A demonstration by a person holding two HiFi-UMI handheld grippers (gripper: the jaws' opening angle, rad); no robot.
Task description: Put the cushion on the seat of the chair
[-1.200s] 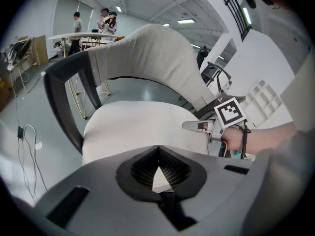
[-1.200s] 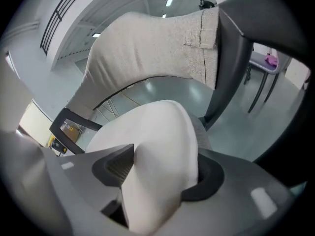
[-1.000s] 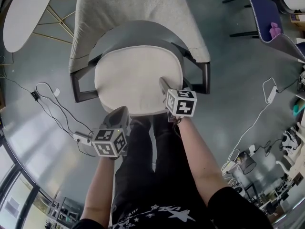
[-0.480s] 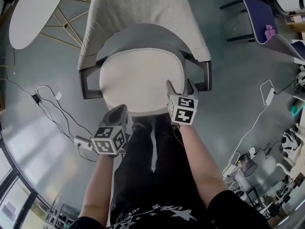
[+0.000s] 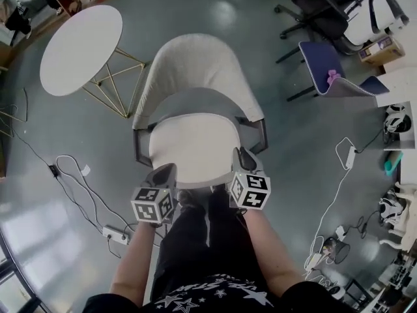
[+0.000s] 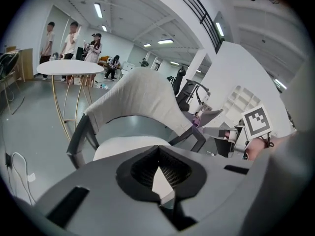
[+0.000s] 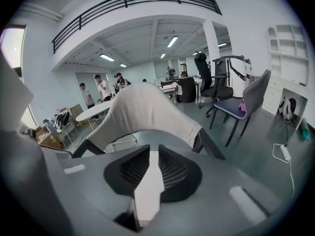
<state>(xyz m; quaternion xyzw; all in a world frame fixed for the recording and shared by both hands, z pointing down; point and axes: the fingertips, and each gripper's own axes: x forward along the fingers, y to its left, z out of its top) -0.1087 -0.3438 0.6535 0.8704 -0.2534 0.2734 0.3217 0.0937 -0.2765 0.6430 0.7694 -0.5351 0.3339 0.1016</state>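
A cream cushion (image 5: 192,152) lies flat on the grey seat of the chair (image 5: 195,70), which has a pale fabric back. Both grippers hover in front of the seat's near edge, apart from the cushion. My left gripper (image 5: 167,170) is at the front left corner; its jaws meet at the tips with nothing in them (image 6: 158,154). My right gripper (image 5: 242,154) is at the front right corner. Its jaws (image 7: 150,154) have just been closing; a narrow gap is left, with nothing between them. The cushion (image 6: 123,146) shows below the chair back (image 6: 142,100).
A round white table (image 5: 81,47) on gold legs stands at the back left. A purple-seated chair (image 5: 326,77) and black office chairs (image 5: 326,12) are at the back right. Cables and a power strip (image 5: 117,235) lie on the floor to the left. People (image 6: 74,33) stand far off.
Both grippers have risen and drawn back from the cushion's front edge. The right gripper, which was at the cushion's front right corner, is now off it with narrower jaws. The cushion stays on the seat.
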